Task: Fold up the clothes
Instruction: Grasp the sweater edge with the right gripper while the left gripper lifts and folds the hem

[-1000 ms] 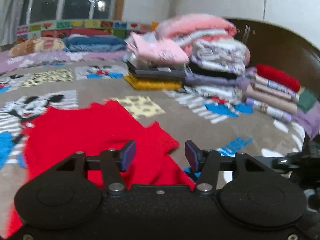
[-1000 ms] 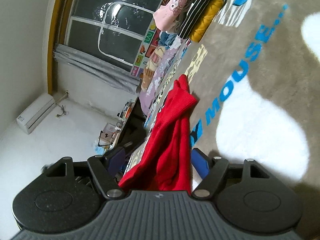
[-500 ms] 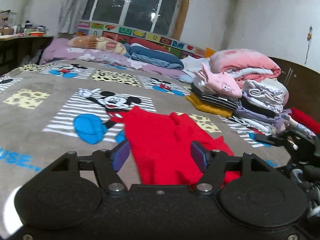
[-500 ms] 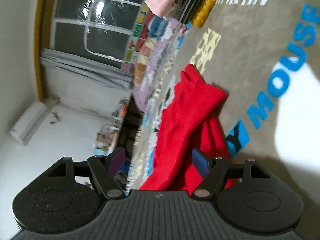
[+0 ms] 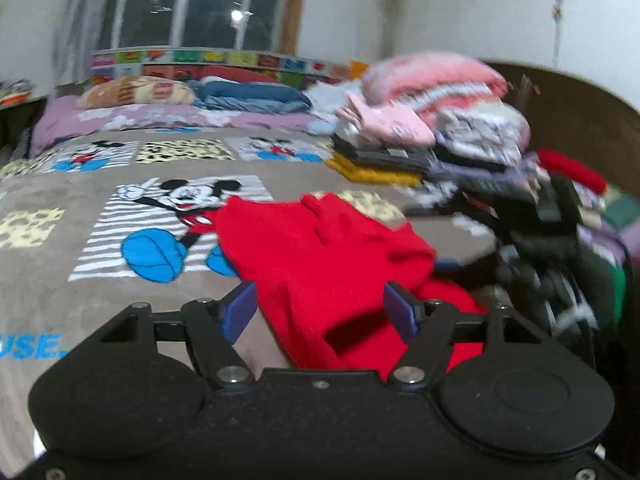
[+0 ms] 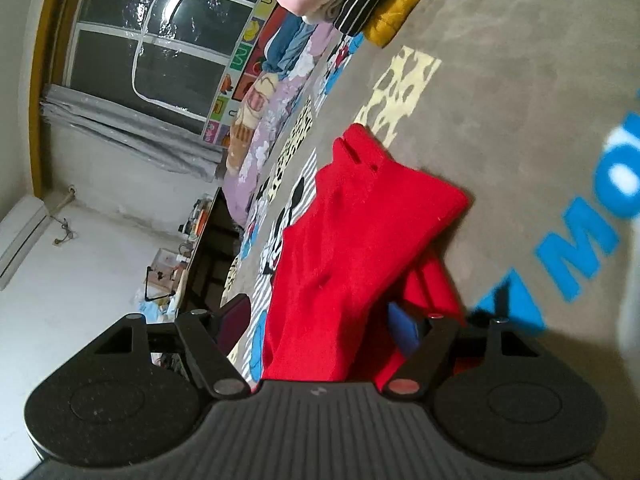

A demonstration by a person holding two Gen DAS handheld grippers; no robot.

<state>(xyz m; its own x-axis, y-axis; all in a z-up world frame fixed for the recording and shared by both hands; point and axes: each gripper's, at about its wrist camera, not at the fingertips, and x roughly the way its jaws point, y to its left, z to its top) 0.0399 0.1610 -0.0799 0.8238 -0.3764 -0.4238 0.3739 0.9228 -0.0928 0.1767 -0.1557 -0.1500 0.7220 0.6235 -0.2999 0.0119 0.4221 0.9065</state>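
The red garment (image 5: pixel 320 256) lies on the bed, on a brown blanket (image 5: pixel 60 280) with cartoon mouse pictures. It is partly folded: one red layer lies over another, and a small red loop sticks up near its far edge. The near end of it runs in between the fingers of both tools.

The left gripper (image 5: pixel 320 312) has its jaws wide apart. The red cloth sits between the two blue pads (image 5: pixel 240 312), but they do not squeeze it.

The right gripper (image 6: pixel 320 326) is tipped on its side, so the room looks tilted in its view. Its jaws are wide apart too. The red garment (image 6: pixel 360 240) passes between them, and a fold of it covers part of the right pad. I cannot tell if that pad touches the cloth.

Past the red cloth, at the far right side of the bed, is a pile of folded clothes (image 5: pixel 420 128), pink, white, black and yellow. It is well apart from the red cloth. In the left view the right tool shows as a dark blurry shape on the right. Behind the bed is a dark window (image 5: pixel 180 4) with a grey curtain (image 6: pixel 132 140)
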